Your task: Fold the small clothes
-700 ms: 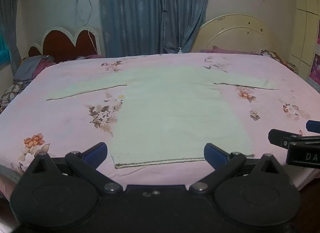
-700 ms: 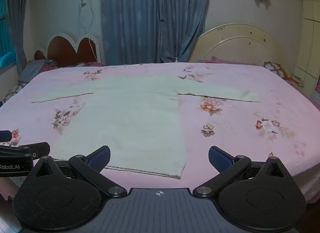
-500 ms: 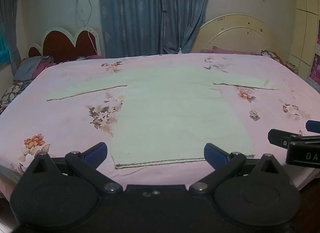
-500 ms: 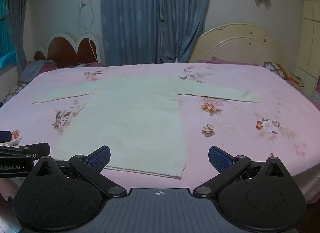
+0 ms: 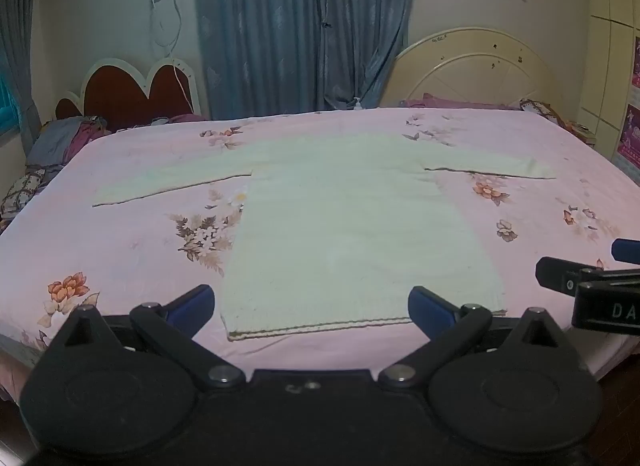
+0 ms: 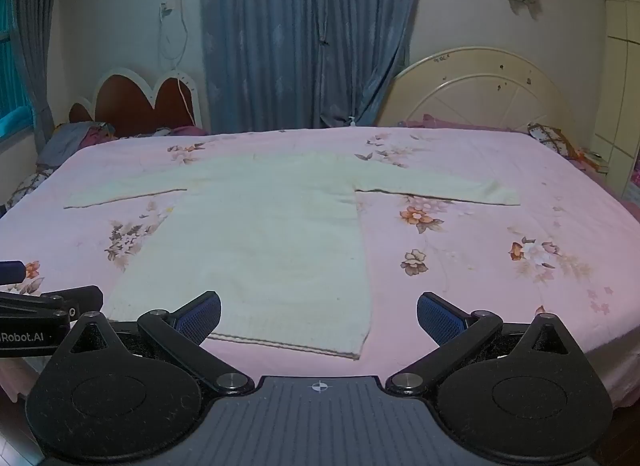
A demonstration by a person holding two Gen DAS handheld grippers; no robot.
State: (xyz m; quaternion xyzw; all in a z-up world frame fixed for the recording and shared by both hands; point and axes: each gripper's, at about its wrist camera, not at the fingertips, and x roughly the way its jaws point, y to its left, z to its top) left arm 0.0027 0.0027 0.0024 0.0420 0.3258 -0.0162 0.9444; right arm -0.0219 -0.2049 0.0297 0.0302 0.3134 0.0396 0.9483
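A pale cream long-sleeved sweater (image 5: pixel 344 221) (image 6: pixel 256 234) lies flat on the pink floral bedsheet (image 5: pixel 132 254), sleeves stretched out to both sides, hem toward me. My left gripper (image 5: pixel 310 304) hovers open just short of the hem, its blue pads wide apart with nothing between them. In the right wrist view my right gripper (image 6: pixel 318 312) stands open above the hem's right corner, empty. Each gripper shows at the edge of the other's view: the right one (image 5: pixel 592 286) and the left one (image 6: pixel 44 306).
The bed fills the view. Bedding (image 5: pixel 60 141) is piled at the far left by a red heart-shaped headboard (image 5: pixel 136 93). A cream round headboard (image 5: pixel 476 69) and blue curtains (image 5: pixel 304 25) stand behind. The bed's front edge lies just under the grippers.
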